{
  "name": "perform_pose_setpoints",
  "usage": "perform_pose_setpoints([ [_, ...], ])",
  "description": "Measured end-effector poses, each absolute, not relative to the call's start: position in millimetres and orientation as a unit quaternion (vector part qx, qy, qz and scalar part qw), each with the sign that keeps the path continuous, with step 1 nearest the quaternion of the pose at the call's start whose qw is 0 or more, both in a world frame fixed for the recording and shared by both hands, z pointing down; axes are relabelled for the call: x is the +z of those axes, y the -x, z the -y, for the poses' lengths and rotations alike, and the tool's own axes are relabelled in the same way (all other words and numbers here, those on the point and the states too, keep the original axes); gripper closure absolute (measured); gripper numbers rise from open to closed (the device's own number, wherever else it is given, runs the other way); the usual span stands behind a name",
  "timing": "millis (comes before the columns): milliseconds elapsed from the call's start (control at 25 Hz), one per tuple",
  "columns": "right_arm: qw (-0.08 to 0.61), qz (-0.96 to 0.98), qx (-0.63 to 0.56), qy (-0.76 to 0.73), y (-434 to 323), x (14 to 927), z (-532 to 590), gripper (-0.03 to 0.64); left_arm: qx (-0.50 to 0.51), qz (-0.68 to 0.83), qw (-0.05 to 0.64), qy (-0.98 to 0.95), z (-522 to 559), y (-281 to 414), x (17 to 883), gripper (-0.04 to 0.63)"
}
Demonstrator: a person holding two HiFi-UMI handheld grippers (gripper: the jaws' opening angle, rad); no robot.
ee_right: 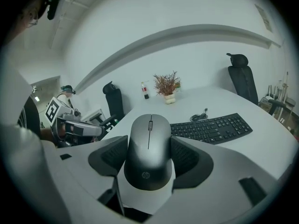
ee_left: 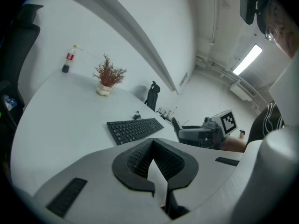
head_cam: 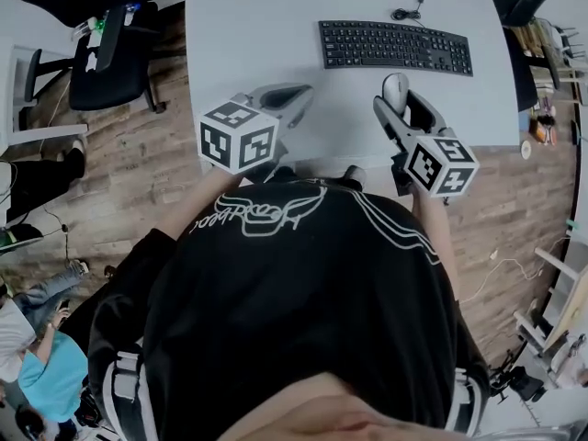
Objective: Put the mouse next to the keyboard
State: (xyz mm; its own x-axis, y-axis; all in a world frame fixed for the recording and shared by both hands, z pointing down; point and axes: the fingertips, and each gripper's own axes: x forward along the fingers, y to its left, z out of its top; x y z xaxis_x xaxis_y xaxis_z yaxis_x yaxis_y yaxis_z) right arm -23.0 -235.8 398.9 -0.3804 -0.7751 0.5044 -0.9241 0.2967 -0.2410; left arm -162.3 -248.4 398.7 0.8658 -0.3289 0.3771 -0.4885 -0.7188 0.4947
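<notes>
Mouse [ee_right: 149, 143], silver-grey, sits clamped between the jaws of the right gripper [ee_right: 150, 158], over the white table [head_cam: 248, 35]. The black keyboard [ee_right: 212, 127] lies ahead of that gripper, slightly to its right. The left gripper [ee_left: 153, 158], alongside, is closed on nothing.

Table [head_cam: 248, 26] lies bare left of and before the keyboard [head_cam: 395, 46]; a coiled cable [head_cam: 406, 13] sits behind.
</notes>
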Motion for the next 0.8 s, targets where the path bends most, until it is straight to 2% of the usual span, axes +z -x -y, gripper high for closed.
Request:
perform_pose_setpoints([
  [800, 0.139, 0.797, 0.232, -0.541, -213.3, 393.4, 167.8, 0.339, 0.153, 0.215, 0.257, -0.93, 183.1, -82.7, 379.8, 0.588],
])
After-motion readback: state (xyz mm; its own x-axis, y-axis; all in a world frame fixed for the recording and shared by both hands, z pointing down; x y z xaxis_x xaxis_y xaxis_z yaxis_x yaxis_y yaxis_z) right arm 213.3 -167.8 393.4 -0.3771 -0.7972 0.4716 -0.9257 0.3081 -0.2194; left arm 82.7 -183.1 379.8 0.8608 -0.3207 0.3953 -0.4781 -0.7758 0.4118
